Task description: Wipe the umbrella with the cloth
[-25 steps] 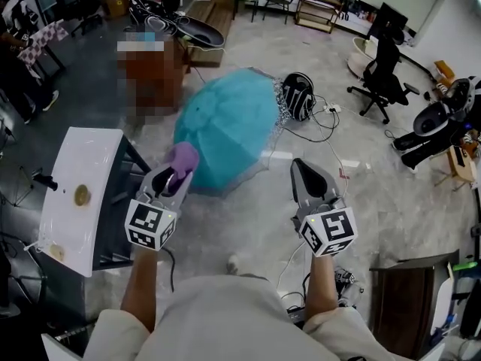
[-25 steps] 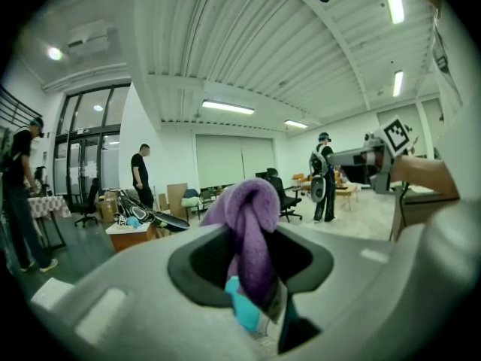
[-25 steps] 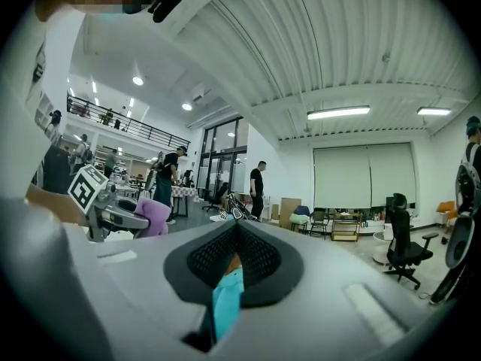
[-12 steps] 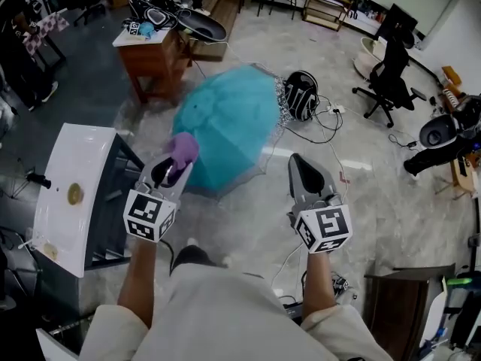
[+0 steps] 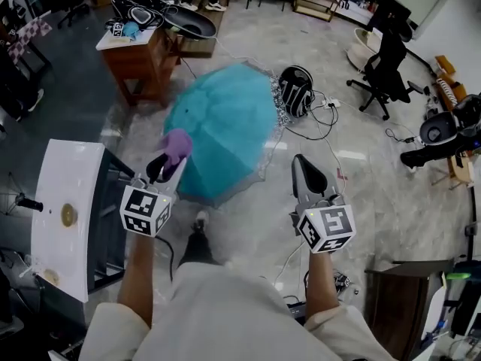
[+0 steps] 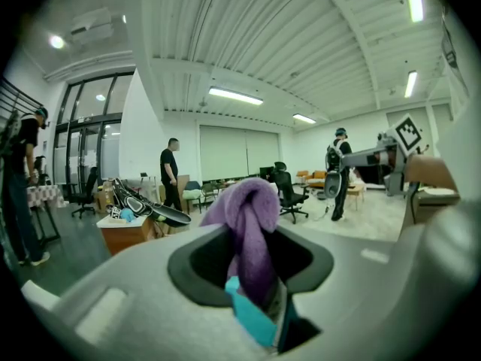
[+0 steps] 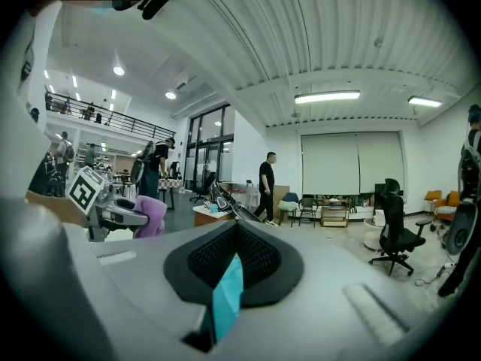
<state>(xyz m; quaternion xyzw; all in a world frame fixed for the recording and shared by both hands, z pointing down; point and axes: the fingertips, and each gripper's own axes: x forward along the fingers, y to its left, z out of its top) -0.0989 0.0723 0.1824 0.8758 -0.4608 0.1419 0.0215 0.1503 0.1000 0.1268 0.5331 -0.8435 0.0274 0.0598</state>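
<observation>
Umbrella (image 5: 225, 130) — open, teal, canopy up — sits on the floor ahead of the person, beyond both grippers and not touched by either.

At the far left a white sink unit (image 5: 64, 201) stands close beside the left arm. A wide outward swing of that elbow could knock its edge, so room on that side is tight. The left gripper (image 5: 167, 165) has its jaws clamped on the purple cloth (image 5: 178, 144), which bunches up past the tips. In the left gripper view only a narrow fold seems to be pinched, so my guess is that dragging it hard over the fabric could pull it free. The canopy is light and rests on its rim, so a sideways wipe may simply push or roll it across the smooth floor rather than clean it. Pressing down could also buckle a rib.

The right gripper (image 5: 302, 168) has its jaws together with nothing between them and hovers near the canopy's right edge. It looks free to steady the rim, though closed jaws would have to part first.

Further right, a black bag (image 5: 297, 90) touches or nearly touches the far rim, with cables (image 5: 322, 122) trailing from it over the floor — a snag or trip risk if the person steps that way. A wooden table (image 5: 139, 55) stands behind the canopy at left, an office chair (image 5: 387, 59) well apart at right. The open floor lies between the grippers and to the right front.
</observation>
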